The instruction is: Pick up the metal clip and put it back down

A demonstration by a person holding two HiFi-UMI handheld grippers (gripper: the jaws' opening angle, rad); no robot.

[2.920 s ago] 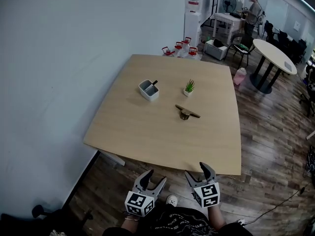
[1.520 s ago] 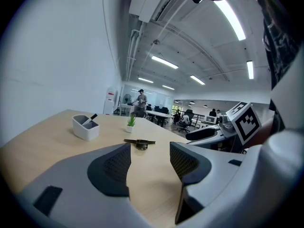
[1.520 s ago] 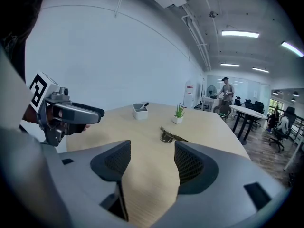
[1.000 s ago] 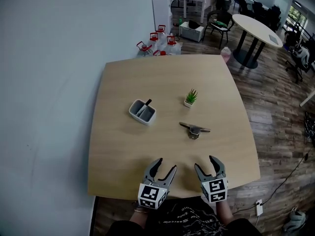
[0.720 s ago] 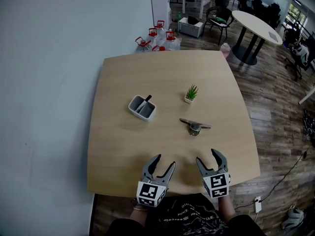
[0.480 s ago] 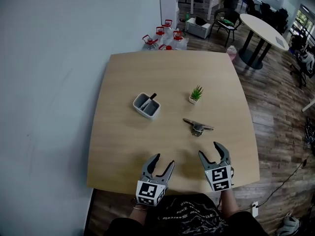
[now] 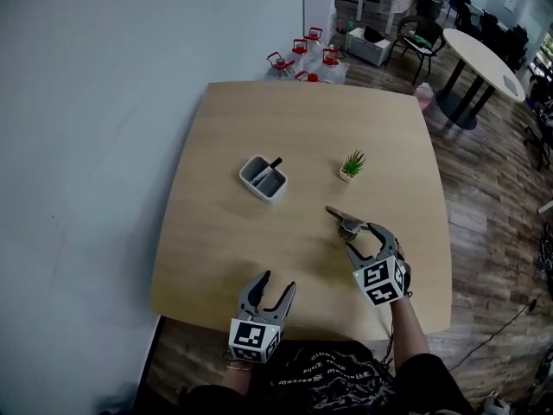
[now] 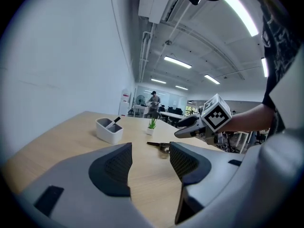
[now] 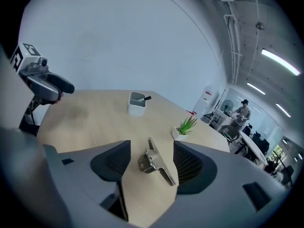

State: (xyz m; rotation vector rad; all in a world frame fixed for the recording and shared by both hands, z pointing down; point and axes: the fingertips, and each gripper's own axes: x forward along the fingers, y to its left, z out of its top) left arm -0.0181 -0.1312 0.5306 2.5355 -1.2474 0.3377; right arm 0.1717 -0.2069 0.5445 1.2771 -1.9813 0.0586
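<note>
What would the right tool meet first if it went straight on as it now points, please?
Most likely the metal clip, lying just ahead between the right tool's open jaws.

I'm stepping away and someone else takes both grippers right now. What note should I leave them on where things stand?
Left gripper: open, empty, by the near edge of the table.
Right gripper: open, jaws framing the metal clip, not closed on it.
The metal clip lies flat on the table, nearer the person than the potted plant.
Done: the approach.
To do: grip the clip, lift it, set it back down.
</note>
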